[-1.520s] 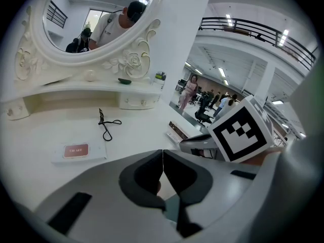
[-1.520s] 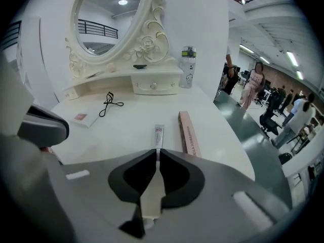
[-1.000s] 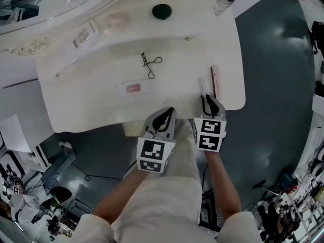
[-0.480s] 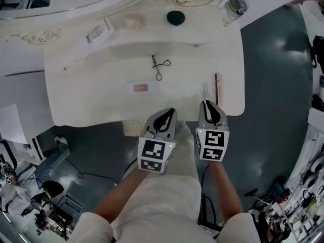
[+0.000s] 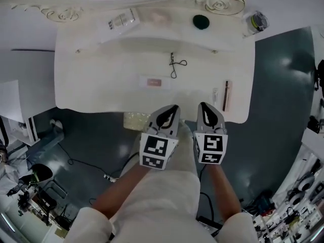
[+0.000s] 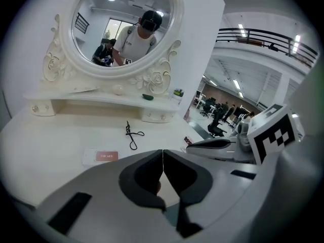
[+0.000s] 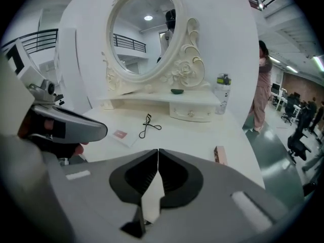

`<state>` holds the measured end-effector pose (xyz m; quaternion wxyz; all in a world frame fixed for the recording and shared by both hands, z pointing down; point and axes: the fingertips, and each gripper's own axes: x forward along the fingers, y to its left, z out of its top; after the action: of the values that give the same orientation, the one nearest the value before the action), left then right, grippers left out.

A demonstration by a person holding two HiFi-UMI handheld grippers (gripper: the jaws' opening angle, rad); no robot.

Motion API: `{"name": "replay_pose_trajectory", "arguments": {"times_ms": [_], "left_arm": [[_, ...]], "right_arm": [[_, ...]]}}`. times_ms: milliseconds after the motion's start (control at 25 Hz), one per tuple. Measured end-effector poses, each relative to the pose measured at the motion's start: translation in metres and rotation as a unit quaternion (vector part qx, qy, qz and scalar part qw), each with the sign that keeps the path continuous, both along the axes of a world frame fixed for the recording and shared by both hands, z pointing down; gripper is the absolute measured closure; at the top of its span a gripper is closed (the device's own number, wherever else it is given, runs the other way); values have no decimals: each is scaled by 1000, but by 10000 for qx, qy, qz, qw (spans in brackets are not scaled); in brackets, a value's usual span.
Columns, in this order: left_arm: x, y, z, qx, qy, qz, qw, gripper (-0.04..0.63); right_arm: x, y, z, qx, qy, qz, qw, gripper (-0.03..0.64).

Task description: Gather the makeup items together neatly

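On the white vanity table point(image 5: 91, 85) lie a black eyelash curler point(image 5: 174, 65), a white palette with a pink label point(image 5: 153, 82), a slim pink box point(image 5: 227, 95) and a small white tube point(image 5: 215, 95). On its raised shelf sits a dark green compact point(image 5: 201, 21). My left gripper point(image 5: 169, 116) and right gripper point(image 5: 206, 113) hang side by side just off the table's front edge. The left gripper point(image 6: 162, 153) is shut and empty. The right gripper point(image 7: 158, 153) is closing, its jaws meeting with nothing between them. The right gripper view shows the curler point(image 7: 148, 125) and pink box point(image 7: 219, 154) ahead.
An oval mirror point(image 7: 139, 34) in a carved white frame stands behind the shelf. The shelf also carries a clear packet point(image 5: 121, 20), a pale pink puff point(image 5: 159, 17) and, at its right end, a water bottle point(image 5: 255, 22). Grey floor with cables lies under the grippers.
Both grippers have drawn back from the table's front edge towards me. The right gripper's tip, earlier beside the white tube, is now off the table. The items have not moved.
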<state>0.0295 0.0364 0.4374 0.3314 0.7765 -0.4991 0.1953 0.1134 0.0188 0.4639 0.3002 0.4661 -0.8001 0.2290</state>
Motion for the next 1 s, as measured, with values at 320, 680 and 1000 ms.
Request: {"name": "replay_pose_trajectory", "arguments": {"times_ms": [320,680,1000], "left_arm": [[-25,-2,-3,64,-21,-403,9992,584],[-58,-7,-4,123,-42,-886,9960,584],[-76,-10,2,90,-10,-1155,9933,584]], "right_arm": [[-36,-15,-4,51,-131,-399,9991,611],[-69,-38,2,62,-114,-702,9974,607],[-92,-60,10,30,-37,-861,9963,607]]}}
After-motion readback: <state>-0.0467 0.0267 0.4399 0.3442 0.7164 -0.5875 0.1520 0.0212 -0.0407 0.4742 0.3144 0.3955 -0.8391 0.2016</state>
